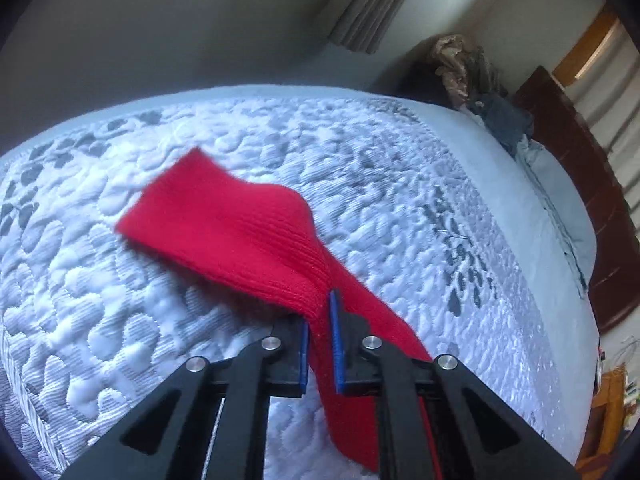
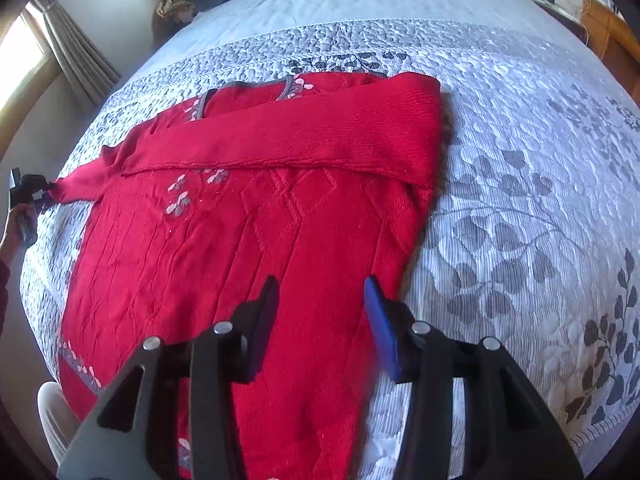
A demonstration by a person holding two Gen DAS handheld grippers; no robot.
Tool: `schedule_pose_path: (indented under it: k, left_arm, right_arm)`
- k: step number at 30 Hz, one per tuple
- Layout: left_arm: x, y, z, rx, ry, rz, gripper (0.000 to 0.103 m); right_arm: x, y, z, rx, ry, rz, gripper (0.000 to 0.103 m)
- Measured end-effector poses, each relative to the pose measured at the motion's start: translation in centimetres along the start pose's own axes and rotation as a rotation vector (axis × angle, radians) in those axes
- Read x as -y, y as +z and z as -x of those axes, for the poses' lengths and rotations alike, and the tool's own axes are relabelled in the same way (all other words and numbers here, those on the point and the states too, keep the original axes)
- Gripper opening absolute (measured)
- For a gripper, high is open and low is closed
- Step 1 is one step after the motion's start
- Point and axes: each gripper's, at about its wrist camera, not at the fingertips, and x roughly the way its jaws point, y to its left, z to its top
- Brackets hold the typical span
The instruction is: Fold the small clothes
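Note:
A small red knitted sweater with grey trim and pale flower stitching lies flat on the quilted bed. One sleeve is folded across its chest. My left gripper is shut on the other red sleeve and holds it lifted above the quilt; it also shows in the right wrist view at the far left, pulling that sleeve outward. My right gripper is open and empty, hovering over the sweater's lower right part.
The grey-and-white leaf-patterned quilt covers the bed. Pillows and a heap of clothes lie at the head by a dark wooden headboard. Curtains hang at the left, wooden furniture at the right.

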Motion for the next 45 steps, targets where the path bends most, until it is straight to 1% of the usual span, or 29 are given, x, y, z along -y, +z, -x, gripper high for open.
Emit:
schedule_pose_path:
  k: [2, 5, 8, 9, 11, 14, 17, 20, 24, 26, 27, 28, 30, 31, 32, 33, 34, 35, 36, 37, 38, 39, 40, 42, 43, 44, 45]
  left_arm:
    - [1.9, -0.4, 1.3, 0.028, -0.044, -0.043, 0.009]
    - [5.8, -1.5, 3.5, 0.064, -0.119, -0.127, 0.009]
    - [10.6, -3.5, 5.5, 0.078, -0.193, -0.238, 0.009]
    - [12.6, -4.6, 6.2, 0.083, -0.223, -0.285, 0.009]
    - [15.5, -6.6, 7.0, 0.072, -0.263, -0.359, 0.009]
    - [20.6, -11.2, 8.0, 0.037, -0.331, -0.485, 0.009]
    - [23.6, -15.4, 8.4, -0.003, -0.390, -0.550, 0.009]
    - [27.2, -20.5, 8.4, -0.049, -0.449, -0.625, 0.009]
    - [30.4, -26.1, 8.2, -0.102, -0.505, -0.651, 0.009]
    - [31.9, -28.7, 7.9, -0.139, -0.530, -0.664, 0.009]
    - [33.0, -30.9, 7.4, -0.184, -0.532, -0.707, 0.011]
    - [33.7, -32.5, 7.1, -0.222, -0.515, -0.752, 0.014]
    - [34.3, -35.8, 5.9, -0.311, -0.466, -0.834, 0.015]
    - [34.1, -37.2, 5.6, -0.370, -0.459, -0.870, 0.015]
    - [33.7, -37.9, 5.5, -0.401, -0.448, -0.891, 0.019]
    - [32.9, -38.3, 5.8, -0.424, -0.441, -0.906, 0.027]
    - [31.7, -38.0, 6.4, -0.428, -0.442, -0.901, 0.034]
    - [30.8, -37.5, 6.9, -0.428, -0.445, -0.892, 0.037]
    - [29.1, -36.3, 7.5, -0.425, -0.429, -0.882, 0.045]
    - [28.0, -35.2, 7.8, -0.421, -0.391, -0.878, 0.052]
    - [26.3, -33.9, 7.7, -0.419, -0.308, -0.874, 0.054]
    - [25.1, -32.7, 7.5, -0.413, -0.244, -0.864, 0.054]
    - [24.0, -31.6, 7.3, -0.405, -0.201, -0.846, 0.055]
    - [21.4, -28.8, 6.4, -0.384, -0.145, -0.783, 0.058]
    - [20.5, -27.8, 6.0, -0.374, -0.131, -0.761, 0.059]
    - [19.6, -26.9, 5.6, -0.367, -0.120, -0.744, 0.061]
    - [18.9, -26.1, 5.1, -0.361, -0.108, -0.725, 0.068]
  right_arm:
    - [0.1, -0.3, 0.3, 0.006, -0.001, -0.003, 0.045]
    - [0.3, -0.8, 0.5, 0.016, -0.004, 0.000, 0.045]
    - [0.5, -1.3, 0.6, 0.026, 0.014, -0.013, 0.045]
    - [0.6, -1.4, 0.6, 0.030, 0.025, -0.021, 0.045]
    - [0.8, -1.5, 0.5, 0.035, 0.040, -0.029, 0.045]
    - [1.2, -1.7, 0.3, 0.034, 0.055, -0.041, 0.045]
    - [1.8, -1.8, 0.4, 0.034, 0.062, -0.056, 0.045]
    - [2.4, -1.9, 0.8, 0.045, 0.080, -0.070, 0.045]
    - [3.0, -1.9, 1.1, 0.055, 0.101, -0.088, 0.045]
    - [3.2, -2.0, 0.9, 0.051, 0.097, -0.091, 0.045]
    - [3.3, -2.0, 0.8, 0.049, 0.093, -0.090, 0.045]
    - [3.3, -2.0, 0.6, 0.045, 0.089, -0.090, 0.045]
    - [3.5, -2.2, 0.2, 0.034, 0.081, -0.090, 0.045]
    - [3.6, -2.3, 0.1, 0.029, 0.078, -0.090, 0.045]
    - [3.6, -2.4, 0.0, 0.025, 0.074, -0.088, 0.045]
    - [3.6, -2.5, -0.1, 0.022, 0.071, -0.084, 0.045]
    - [3.6, -2.5, -0.3, 0.018, 0.066, -0.079, 0.045]
    - [3.5, -2.6, -0.4, 0.015, 0.059, -0.073, 0.045]
    - [3.3, -2.6, -0.5, 0.013, 0.055, -0.070, 0.045]
    - [3.2, -2.6, -0.6, 0.010, 0.054, -0.068, 0.045]
    - [2.8, -2.7, -0.6, 0.007, 0.052, -0.063, 0.045]
    - [2.5, -2.7, -0.7, 0.006, 0.048, -0.057, 0.045]
    - [2.0, -2.7, -0.8, 0.004, 0.042, -0.047, 0.046]
    - [0.5, -2.2, -1.1, -0.004, 0.029, -0.021, 0.046]
    - [-0.3, -1.8, -1.1, -0.011, 0.037, -0.011, 0.046]
    - [-1.6, -1.0, -1.1, -0.019, 0.065, -0.003, 0.046]
    - [-2.5, -0.1, -1.1, -0.024, 0.083, 0.002, 0.046]
